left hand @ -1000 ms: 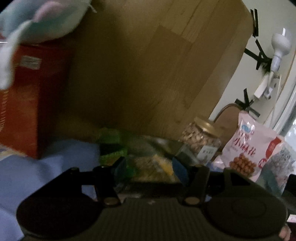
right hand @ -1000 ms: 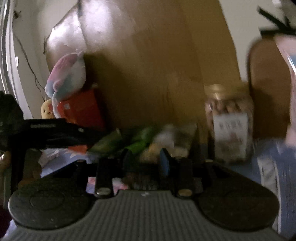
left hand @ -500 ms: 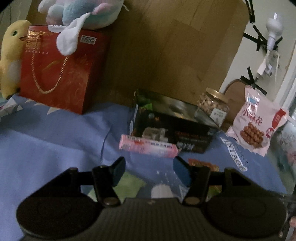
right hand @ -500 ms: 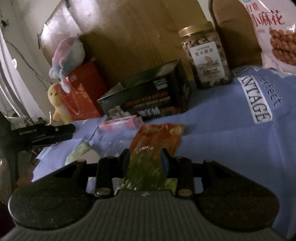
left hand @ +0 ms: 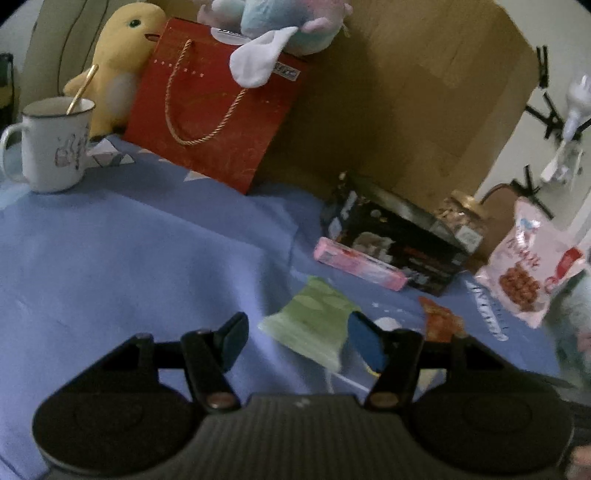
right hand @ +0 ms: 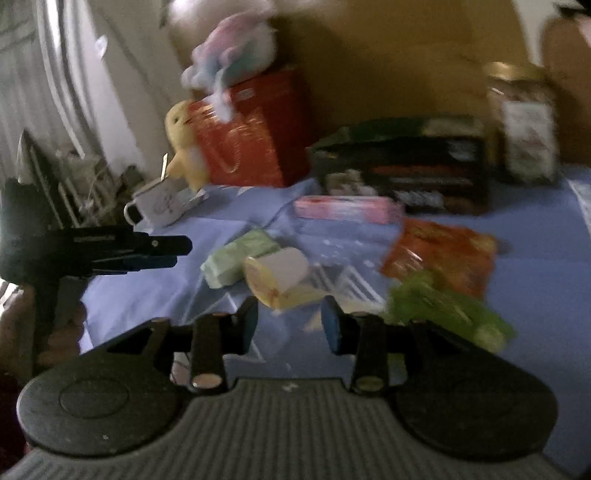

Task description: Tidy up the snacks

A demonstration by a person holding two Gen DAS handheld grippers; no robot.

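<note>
Small wrapped snacks lie scattered on a blue cloth over the surface (left hand: 110,258): a pale green packet (left hand: 310,325), a yellow and white packet (right hand: 280,277), an orange pouch (right hand: 439,254), a bright green wrapper (right hand: 450,310) and a long pink box (left hand: 358,264). Behind them stands a black carton (left hand: 391,236) with an open top, a jar of nuts (right hand: 524,125) with a gold lid, and a pink bag (left hand: 532,266) picturing brown balls. The bag carries red characters, too blurred to read; white lettering printed on the cloth near it is also unreadable, as is the jar's label.

The left gripper (left hand: 295,339) has its fingers spread and has just been opening; the pale green packet lies on the cloth just ahead, nearer the right finger, not pinched. The right gripper (right hand: 290,321) also has its fingers apart, just widened, with nothing clamped; the yellow and white packet sits just beyond the tips, slightly left, and the bright green wrapper lies beside the right finger.

At the far left stand a white mug (left hand: 55,144) with a spoon, a yellow plush duck (left hand: 118,62) and a red gift bag (left hand: 218,110) topped by a pastel plush (left hand: 280,22).
</note>
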